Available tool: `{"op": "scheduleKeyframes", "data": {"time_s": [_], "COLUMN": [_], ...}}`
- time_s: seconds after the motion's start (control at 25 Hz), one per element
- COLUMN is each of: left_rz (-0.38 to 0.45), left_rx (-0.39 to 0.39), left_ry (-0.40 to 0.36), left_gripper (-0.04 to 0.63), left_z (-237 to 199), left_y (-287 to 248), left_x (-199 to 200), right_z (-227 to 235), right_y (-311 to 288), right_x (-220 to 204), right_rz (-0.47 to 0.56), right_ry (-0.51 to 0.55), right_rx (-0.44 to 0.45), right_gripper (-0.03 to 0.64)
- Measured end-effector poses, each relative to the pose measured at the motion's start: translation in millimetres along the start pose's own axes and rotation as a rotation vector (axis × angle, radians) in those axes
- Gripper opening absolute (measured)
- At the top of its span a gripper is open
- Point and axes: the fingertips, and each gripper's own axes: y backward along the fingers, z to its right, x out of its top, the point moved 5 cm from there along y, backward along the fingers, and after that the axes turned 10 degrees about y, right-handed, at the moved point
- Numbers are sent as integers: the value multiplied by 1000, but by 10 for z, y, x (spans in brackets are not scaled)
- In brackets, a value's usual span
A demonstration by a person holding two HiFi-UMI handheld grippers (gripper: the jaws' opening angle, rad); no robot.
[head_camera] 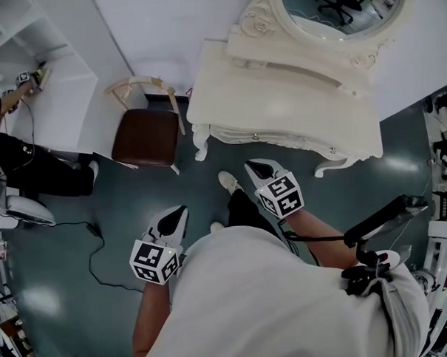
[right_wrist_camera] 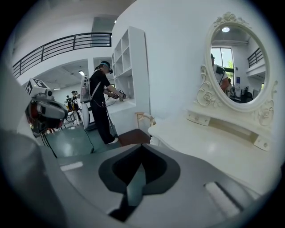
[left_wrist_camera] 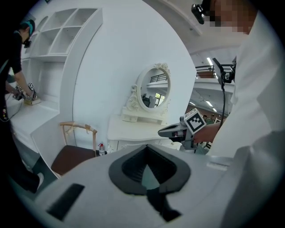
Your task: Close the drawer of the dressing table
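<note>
- Drawer of the dressing table is in neither pair of jaws. It shows only as a knobbed front under the tabletop's front edge, and I cannot tell if it is fully in.
- The left gripper has its jaws drawn together at the tips, with nothing held between them.
- The right gripper is the same, its jaws meeting at a point and empty.
- The right gripper hangs near the table's front, tips towards it and not touching. The left gripper sits lower and to the left, well apart from the table.
- Both are held over the dark floor, in front of the person's white top.
- A chair with a brown seat stands just beside the table's left end.
- An oval mirror in a carved white frame rises at the table's back.
- At far left another person works at a white shelf unit.
</note>
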Motion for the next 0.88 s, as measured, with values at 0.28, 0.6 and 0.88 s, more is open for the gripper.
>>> {"op": "scheduleKeyframes", "data": {"time_s": [0.28, 0.6, 0.88], "left_rz": [-6, -4, -13], "left_rx": [-4, -16, -19], "left_ry": [-12, -24, -26], "left_gripper": [3, 3, 3], "left_z": [84, 151, 230], "left_y": [81, 103, 45], "left_x": [-120, -159, -178], "right_z": [-133, -236, -229], "right_y": [154, 269, 338], "right_x": [-42, 8, 0], "right_rz": [21, 42, 51], "right_ry": [11, 47, 59], "right_rx": [-1, -3, 6], "right_gripper": [0, 0, 0]}}
